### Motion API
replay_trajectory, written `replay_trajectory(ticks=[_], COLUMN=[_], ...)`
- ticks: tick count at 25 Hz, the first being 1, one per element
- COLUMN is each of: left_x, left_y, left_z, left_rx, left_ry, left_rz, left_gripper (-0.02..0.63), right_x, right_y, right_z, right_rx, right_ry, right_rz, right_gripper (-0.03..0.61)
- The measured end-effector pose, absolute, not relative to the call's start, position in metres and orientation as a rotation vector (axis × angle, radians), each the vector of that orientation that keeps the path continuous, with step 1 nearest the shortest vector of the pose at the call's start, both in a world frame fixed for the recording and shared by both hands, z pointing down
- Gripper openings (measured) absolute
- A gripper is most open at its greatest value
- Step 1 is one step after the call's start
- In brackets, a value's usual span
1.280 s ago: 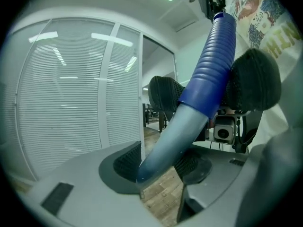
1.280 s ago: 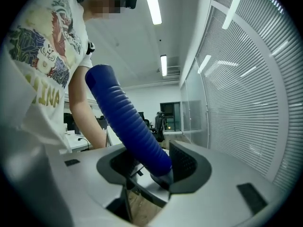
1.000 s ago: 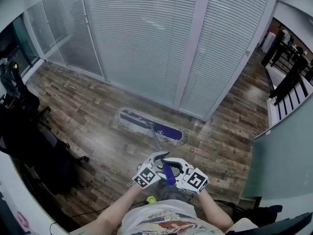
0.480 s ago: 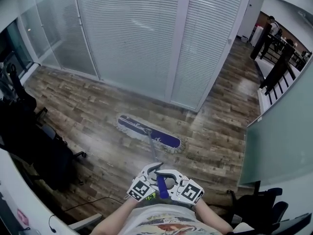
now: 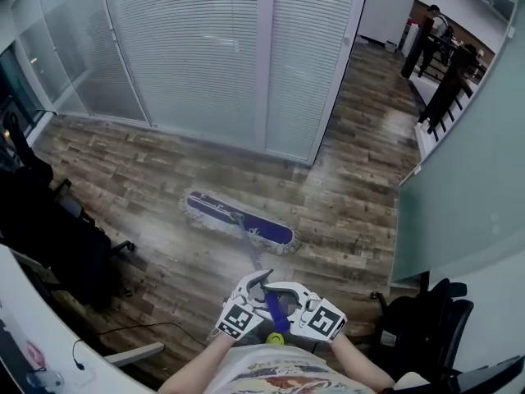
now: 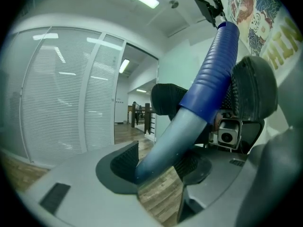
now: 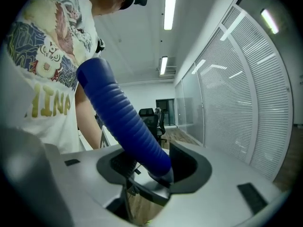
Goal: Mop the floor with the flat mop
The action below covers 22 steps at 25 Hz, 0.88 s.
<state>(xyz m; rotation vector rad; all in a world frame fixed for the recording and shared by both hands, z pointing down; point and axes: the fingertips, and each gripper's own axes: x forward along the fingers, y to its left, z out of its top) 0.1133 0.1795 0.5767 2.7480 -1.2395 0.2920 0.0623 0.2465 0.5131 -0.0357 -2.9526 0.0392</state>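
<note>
left claw [image 5: 261,287] is clamped on the mop's grey shaft [image 5: 255,254], right claw [image 5: 285,295] on its blue grip [image 5: 275,310]. the mop head [image 5: 238,217] lies flat on the floor [image 5: 148,179] ahead, near the blinds [image 5: 205,56]. mopping looks under way, with most boards seemingly left.

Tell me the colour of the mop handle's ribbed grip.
Blue; the grip shows best in the right gripper view.
</note>
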Motion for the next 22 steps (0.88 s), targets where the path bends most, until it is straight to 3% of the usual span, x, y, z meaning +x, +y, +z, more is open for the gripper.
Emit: replay_trajectory(ticks=[11, 22], left_x=[0.158, 0.1], left_y=[0.266, 0.182], left_z=[0.59, 0.603], left_rx=[2.769, 2.811], left_ry=[-1.17, -1.141], left_rz=[0.362, 0.387], left_gripper=[0.192, 0.179], right_x=[0.102, 0.042], right_y=[0.336, 0.251], right_z=[0.524, 0.538], right_rx=[-0.149, -0.134], right_ry=[-2.941, -2.932], right_rz=[0.005, 0.0], right_gripper=[0.193, 0.196])
